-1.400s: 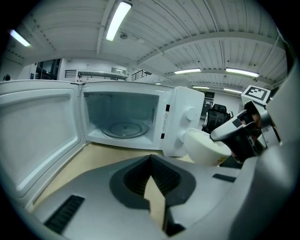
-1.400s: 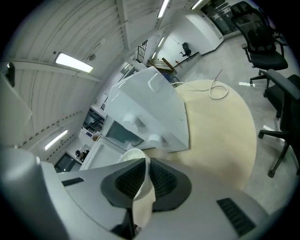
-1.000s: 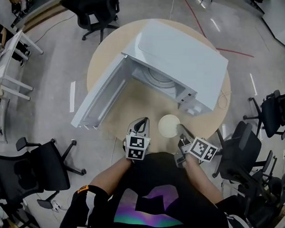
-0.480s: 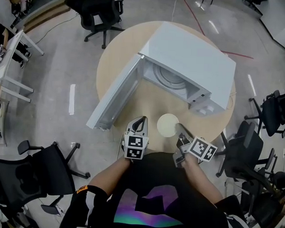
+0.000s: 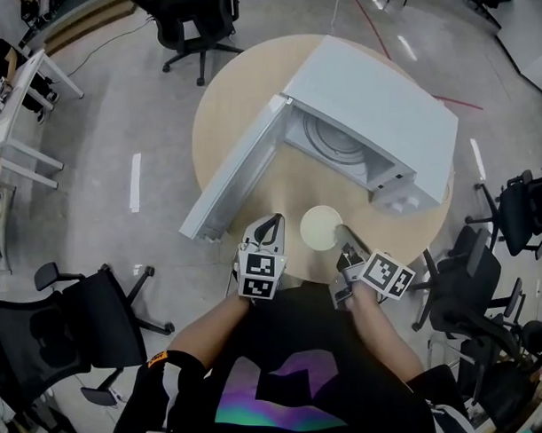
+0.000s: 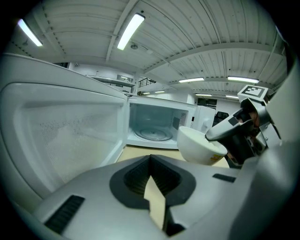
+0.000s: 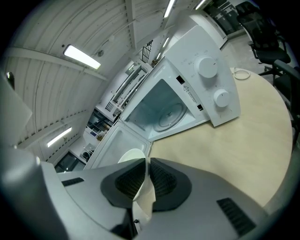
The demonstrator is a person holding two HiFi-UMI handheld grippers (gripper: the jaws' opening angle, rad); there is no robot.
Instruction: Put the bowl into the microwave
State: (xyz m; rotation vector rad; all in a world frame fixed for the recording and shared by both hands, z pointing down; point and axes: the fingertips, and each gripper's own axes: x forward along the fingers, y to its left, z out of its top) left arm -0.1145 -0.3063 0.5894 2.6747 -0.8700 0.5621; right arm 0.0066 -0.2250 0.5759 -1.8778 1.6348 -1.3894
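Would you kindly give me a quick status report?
Left tongs shut, empty. Right tongs shut on bowl rim. Microwave door open; nothing between bowl and cavity.

A round wooden table (image 5: 246, 157) stands on a shiny grey floor (image 5: 106, 117). Black office chairs (image 5: 58, 332) sit around it. Long lights (image 6: 130, 31) glow on the ceiling.

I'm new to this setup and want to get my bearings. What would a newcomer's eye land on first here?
First, the big white microwave on the round wooden table, with its door standing wide open to the left. Then the pale bowl in front of the opening, gripped by its rim in the right gripper. The left gripper is shut and empty beside it.
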